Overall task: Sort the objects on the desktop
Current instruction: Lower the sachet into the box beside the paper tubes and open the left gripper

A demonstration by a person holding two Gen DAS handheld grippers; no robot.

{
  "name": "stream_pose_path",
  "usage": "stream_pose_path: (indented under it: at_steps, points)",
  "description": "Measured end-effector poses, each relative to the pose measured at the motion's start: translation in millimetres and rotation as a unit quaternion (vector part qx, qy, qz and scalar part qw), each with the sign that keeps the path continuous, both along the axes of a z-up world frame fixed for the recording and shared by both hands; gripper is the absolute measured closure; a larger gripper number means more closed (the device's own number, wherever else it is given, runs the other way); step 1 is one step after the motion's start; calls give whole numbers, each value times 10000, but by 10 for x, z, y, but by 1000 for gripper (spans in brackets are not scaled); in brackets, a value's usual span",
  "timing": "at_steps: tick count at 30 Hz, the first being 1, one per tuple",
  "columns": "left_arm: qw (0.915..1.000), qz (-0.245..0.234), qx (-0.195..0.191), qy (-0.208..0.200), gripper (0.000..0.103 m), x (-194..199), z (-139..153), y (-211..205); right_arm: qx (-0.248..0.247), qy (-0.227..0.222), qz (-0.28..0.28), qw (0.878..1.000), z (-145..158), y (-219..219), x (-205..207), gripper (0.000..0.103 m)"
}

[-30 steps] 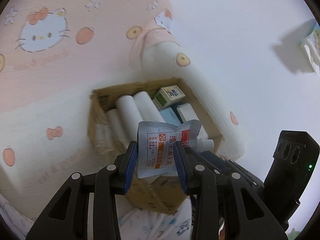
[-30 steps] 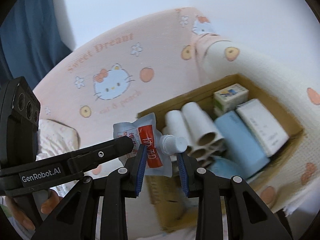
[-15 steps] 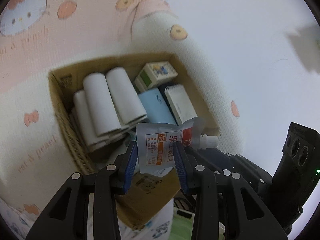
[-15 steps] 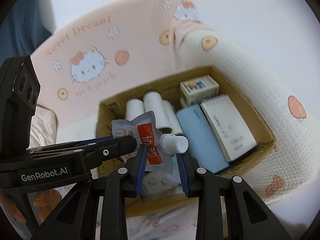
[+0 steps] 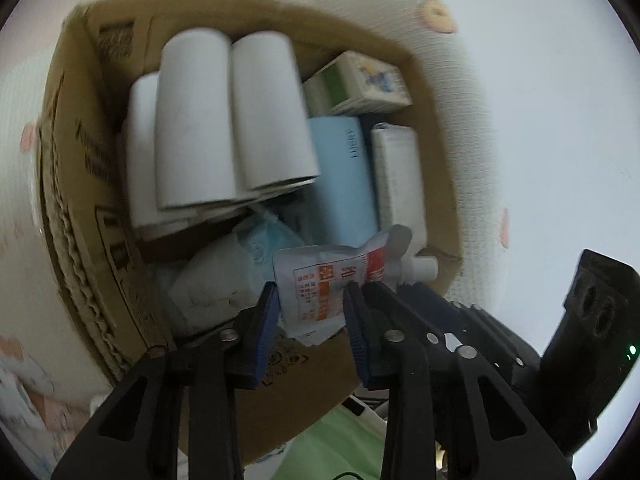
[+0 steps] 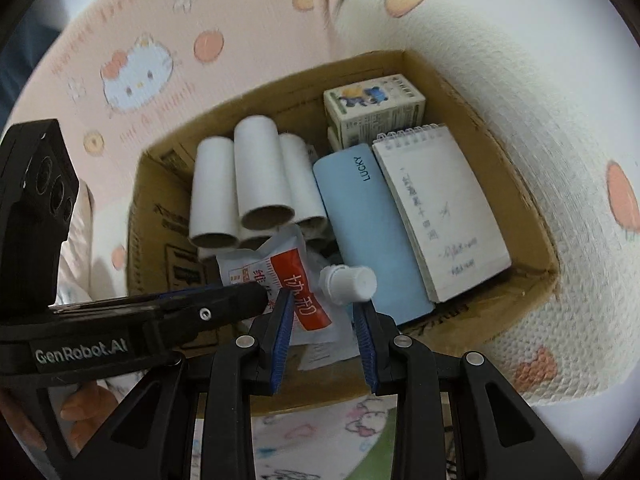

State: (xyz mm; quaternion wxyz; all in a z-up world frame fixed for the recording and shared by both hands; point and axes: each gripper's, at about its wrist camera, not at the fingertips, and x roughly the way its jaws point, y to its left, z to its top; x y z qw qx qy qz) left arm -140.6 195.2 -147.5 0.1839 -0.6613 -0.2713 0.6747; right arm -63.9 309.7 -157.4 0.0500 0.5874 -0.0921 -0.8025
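Note:
A white spout pouch (image 5: 320, 280) with red and orange print hangs just above the near end of an open cardboard box (image 5: 80, 200). My left gripper (image 5: 310, 300) grips the pouch's body and its jaws are closing, with the foil crumpled between the blue pads. My right gripper (image 6: 324, 304) is shut on the same pouch (image 6: 292, 280) at its spout end, just under the white cap (image 6: 352, 280). Below lies the box (image 6: 160, 184). The left gripper's black finger (image 6: 224, 300) reaches in from the left in the right wrist view.
The box holds several white paper tubes (image 6: 256, 176), a blue case marked LUCKY (image 6: 368, 224), a spiral notepad (image 6: 440, 208), a small printed carton (image 6: 372, 104) and a pale blue tissue pack (image 5: 240, 264). A pink and white cartoon-cat blanket (image 6: 520, 120) wraps around it. A hand (image 6: 80, 400) shows at lower left.
Both grippers have come down with the pouch toward the box, which now fills the views. The left jaws have narrowed and the pouch has crumpled between them.

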Motion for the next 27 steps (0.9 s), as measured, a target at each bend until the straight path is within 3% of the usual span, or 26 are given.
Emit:
stream_pose_path:
  at_steps: [3, 8, 14, 15, 18, 27]
  points:
    - [9987, 265, 13, -434, 78, -11, -125, -40, 185, -344, 325, 9987, -99, -56, -121, 76]
    - [9976, 340, -88, -600, 83, -26, -220, -57, 170, -804, 627, 9946, -302, -55, -277, 76]
    - [9938, 386, -552, -881, 87, -21, -181, -68, 7, -1074, 942, 9897, -422, -136, -311, 76]
    - [9918, 388, -662, -1017, 91, -36, -212, -53, -39, -1114, 972, 9890, -447, -158, -321, 76]
    - [9866, 466, -837, -1317, 89, -71, -323, -33, -190, -1286, 1160, 9847, -561, -255, -342, 76]
    - [9847, 376, -1062, -1326, 89, -59, -222, -119, 157, -1610, 1134, 9803, -837, -169, -309, 76]
